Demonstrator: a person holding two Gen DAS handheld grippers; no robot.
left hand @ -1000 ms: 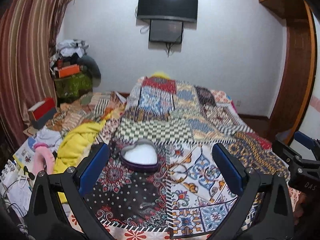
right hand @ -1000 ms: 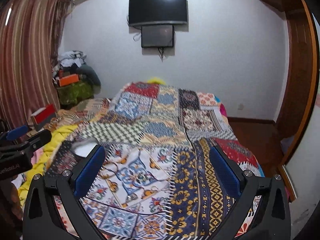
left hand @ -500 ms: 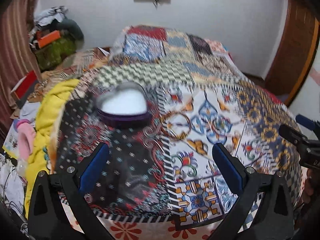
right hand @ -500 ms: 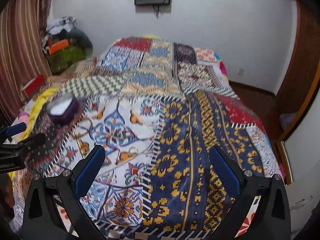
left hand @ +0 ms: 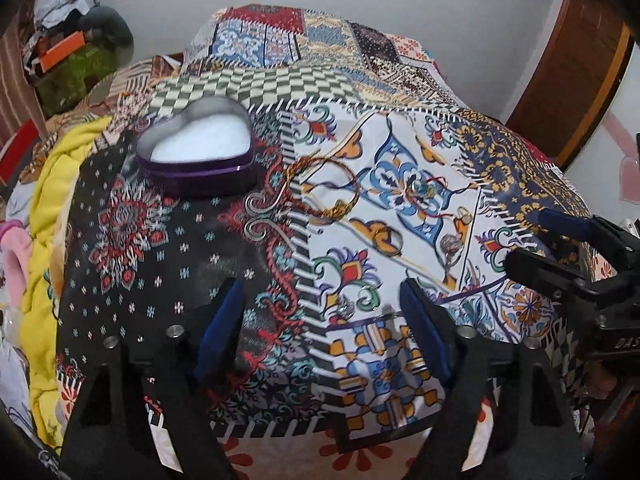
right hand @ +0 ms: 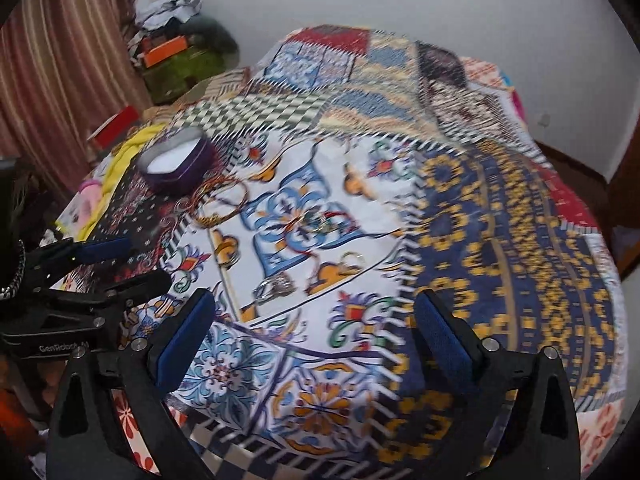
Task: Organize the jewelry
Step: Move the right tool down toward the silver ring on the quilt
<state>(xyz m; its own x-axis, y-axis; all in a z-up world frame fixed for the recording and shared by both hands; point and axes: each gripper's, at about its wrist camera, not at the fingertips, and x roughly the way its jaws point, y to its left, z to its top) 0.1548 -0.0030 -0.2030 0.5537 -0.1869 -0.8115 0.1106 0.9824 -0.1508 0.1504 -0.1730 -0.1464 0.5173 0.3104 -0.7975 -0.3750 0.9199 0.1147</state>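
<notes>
Over bed, am hovering left gripper and right gripper, jaws wide, empty, lining up loose rings for heart box.

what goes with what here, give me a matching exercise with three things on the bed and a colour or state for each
Things:
1. heart-shaped box
2. bangle
3. left gripper

States:
a. open, holding nothing
b. gold and red, lying flat on the quilt
c. purple sides, white inside, lid off

Pairs: 1-c, 2-b, 3-a
</notes>
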